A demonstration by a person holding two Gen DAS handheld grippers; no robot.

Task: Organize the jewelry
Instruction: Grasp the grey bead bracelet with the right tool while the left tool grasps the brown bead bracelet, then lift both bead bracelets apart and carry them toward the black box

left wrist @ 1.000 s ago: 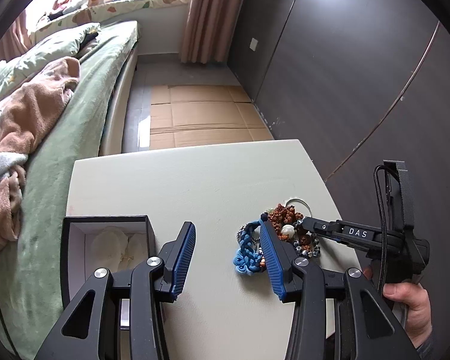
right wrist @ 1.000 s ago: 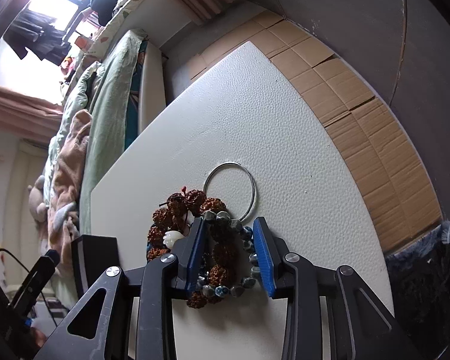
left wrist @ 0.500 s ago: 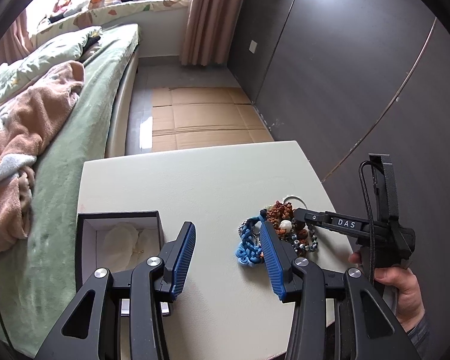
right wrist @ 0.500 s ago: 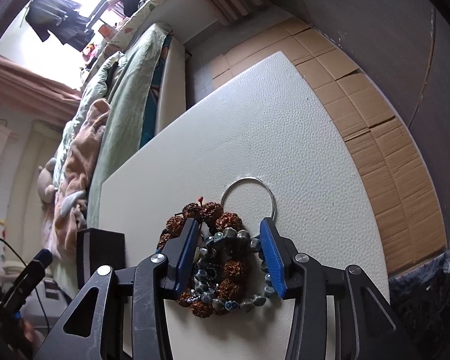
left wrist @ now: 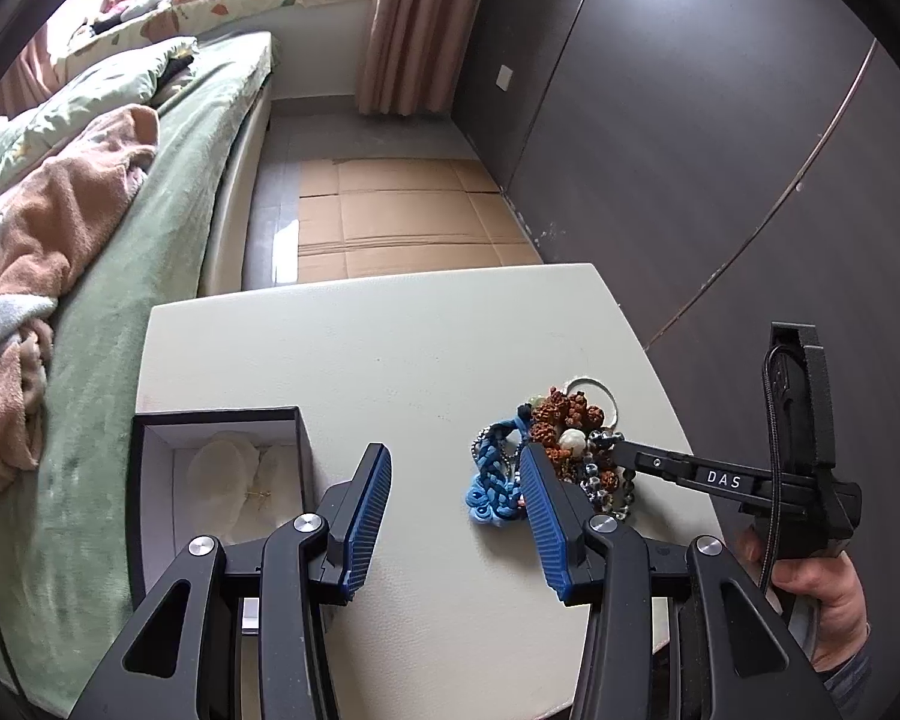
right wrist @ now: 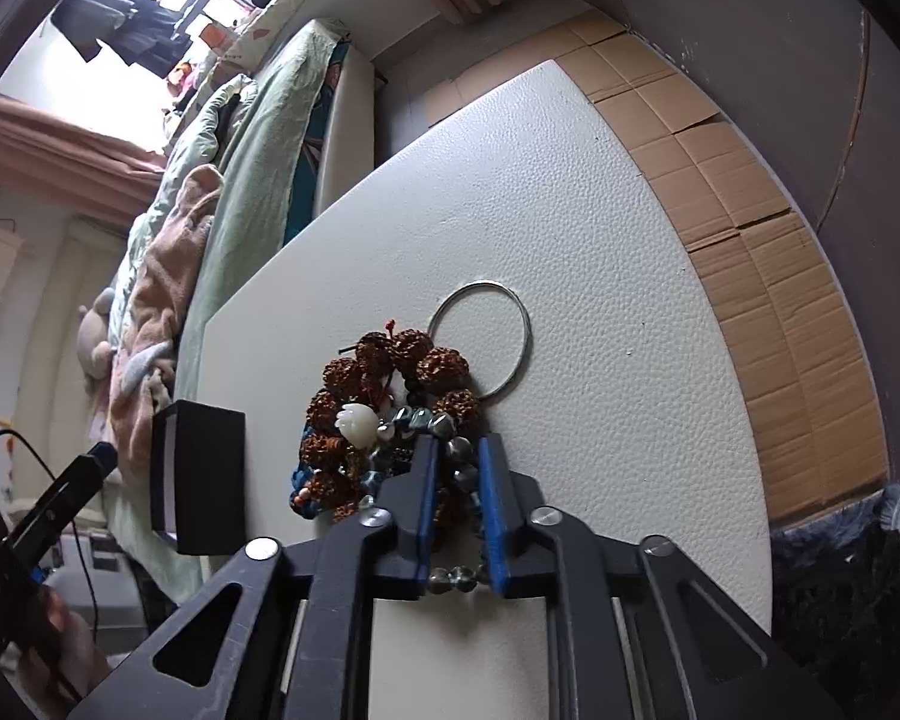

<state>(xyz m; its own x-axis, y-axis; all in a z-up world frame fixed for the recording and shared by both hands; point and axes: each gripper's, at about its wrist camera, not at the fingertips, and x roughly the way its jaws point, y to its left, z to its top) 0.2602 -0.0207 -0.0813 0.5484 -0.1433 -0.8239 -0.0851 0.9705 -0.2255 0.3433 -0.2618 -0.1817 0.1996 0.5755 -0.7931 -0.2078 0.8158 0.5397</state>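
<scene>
A pile of jewelry lies on the white table (left wrist: 390,348): a brown seed-bead bracelet (right wrist: 390,366), a grey-blue bead bracelet (right wrist: 444,426), a blue braided cord (left wrist: 492,480) and a silver ring bangle (right wrist: 486,336). My right gripper (right wrist: 457,450) has closed on the grey-blue bead bracelet at the pile's near edge; it also shows in the left wrist view (left wrist: 621,453). My left gripper (left wrist: 450,468) is open and empty above the table, between the pile and an open black jewelry box (left wrist: 222,480) with a white lining.
The black box (right wrist: 201,474) stands left of the pile in the right wrist view. A bed (left wrist: 120,210) with green and pink bedding runs along the table's left side. Cardboard (left wrist: 402,222) covers the floor beyond the table. A dark wall (left wrist: 720,150) is at the right.
My right gripper's jaws have closed from wide apart onto the grey-blue bead bracelet. My left gripper has drawn back and up a little, still open.
</scene>
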